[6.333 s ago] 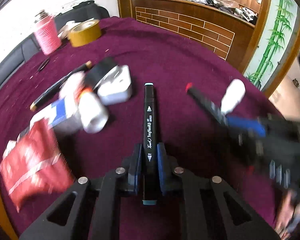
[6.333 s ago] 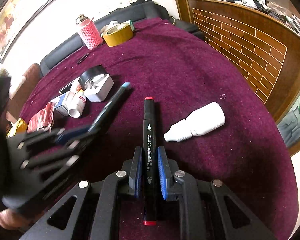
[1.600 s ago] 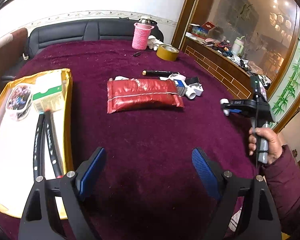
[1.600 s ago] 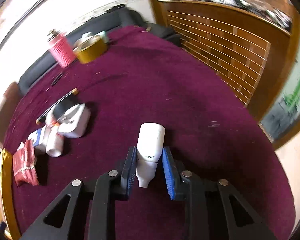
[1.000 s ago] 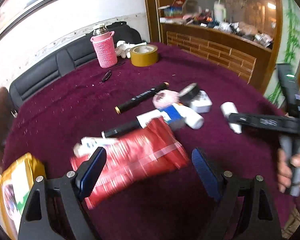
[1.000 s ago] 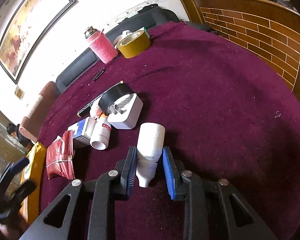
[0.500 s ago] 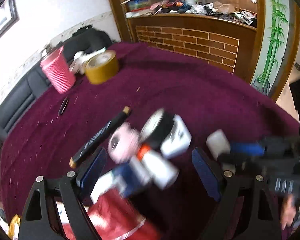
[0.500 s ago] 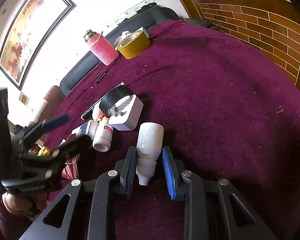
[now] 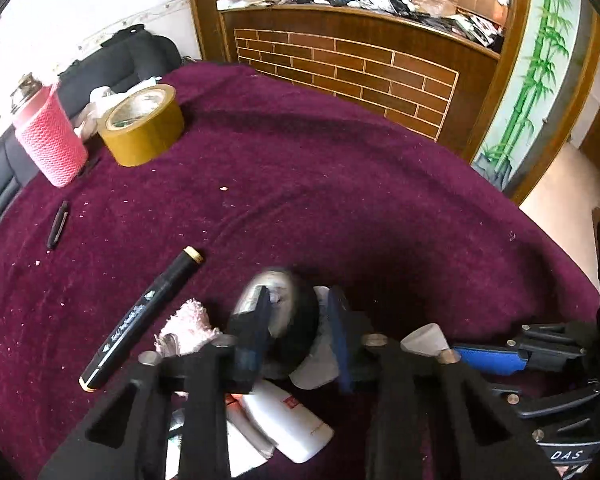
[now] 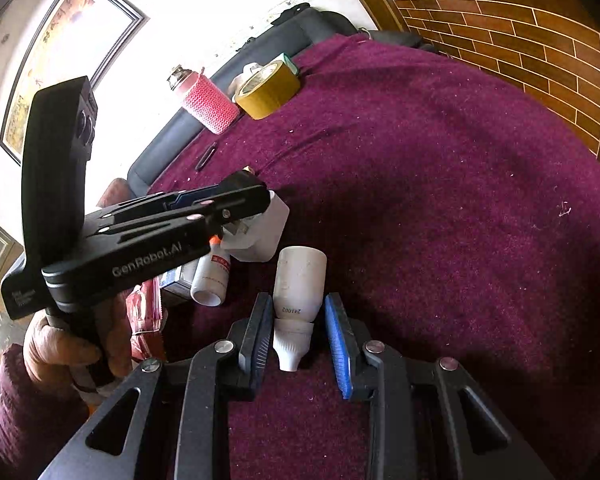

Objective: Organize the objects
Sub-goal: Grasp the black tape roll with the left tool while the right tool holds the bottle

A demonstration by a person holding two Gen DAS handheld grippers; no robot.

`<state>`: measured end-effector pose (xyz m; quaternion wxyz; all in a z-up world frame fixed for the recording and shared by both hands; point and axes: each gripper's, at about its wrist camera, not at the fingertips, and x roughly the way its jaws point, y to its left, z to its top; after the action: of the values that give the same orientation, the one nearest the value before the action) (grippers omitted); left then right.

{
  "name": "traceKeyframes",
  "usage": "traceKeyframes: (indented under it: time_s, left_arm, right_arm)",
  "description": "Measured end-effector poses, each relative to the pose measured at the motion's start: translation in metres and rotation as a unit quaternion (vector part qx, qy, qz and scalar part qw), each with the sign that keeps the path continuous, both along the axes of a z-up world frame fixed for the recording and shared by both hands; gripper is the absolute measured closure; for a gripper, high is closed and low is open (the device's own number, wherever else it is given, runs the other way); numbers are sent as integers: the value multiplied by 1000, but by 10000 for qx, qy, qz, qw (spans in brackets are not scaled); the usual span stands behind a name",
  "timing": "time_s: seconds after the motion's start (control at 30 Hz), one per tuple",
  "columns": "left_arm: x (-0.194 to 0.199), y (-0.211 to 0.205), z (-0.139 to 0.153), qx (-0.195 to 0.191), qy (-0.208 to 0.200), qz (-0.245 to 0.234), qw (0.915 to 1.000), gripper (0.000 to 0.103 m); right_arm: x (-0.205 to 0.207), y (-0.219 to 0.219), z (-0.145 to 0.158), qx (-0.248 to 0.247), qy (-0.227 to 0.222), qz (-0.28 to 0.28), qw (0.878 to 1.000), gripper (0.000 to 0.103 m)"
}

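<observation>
Jaws: left gripper (image 9: 296, 332) clamped across black tape roll (image 9: 294, 320) in bench clutter | right gripper (image 10: 296, 338) clamped on white bottle (image 10: 300, 284) | Handling: roll likely light, stiff; grip across its width.

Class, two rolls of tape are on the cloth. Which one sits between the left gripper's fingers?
The black tape roll, between the left gripper fingers. The yellow tape roll sits apart, beside the pink-sleeved bottle.

left gripper (image 9: 298, 330), jaws clamped on black tape roll (image 9: 290, 316); marker (image 9: 140, 318) beside
</observation>
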<state>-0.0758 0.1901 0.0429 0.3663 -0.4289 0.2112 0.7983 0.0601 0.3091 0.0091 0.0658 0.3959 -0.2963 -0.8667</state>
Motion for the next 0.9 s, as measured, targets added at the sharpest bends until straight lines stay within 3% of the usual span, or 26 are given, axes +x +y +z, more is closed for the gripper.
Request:
traceKeyframes:
  time_s: [0.17,0.53,0.77,0.9]
  left_arm:
    - [2,-15,4,145,-121,97,9998,89]
    - [53,-71,53,956,230,398,9944,89]
    - [95,-136,80,1438,444,804,9853,89]
    - [122,-189,93,1744,549,1203,9758,89]
  right_arm:
    - [-1,-1,0,14,7,-4,10000,73]
    - [0,1,-1,54,14,-10,10000,76]
    - [5,5,2,11,103,-140,9998,76]
    - [5,4,4,0,145,-139,9998,76]
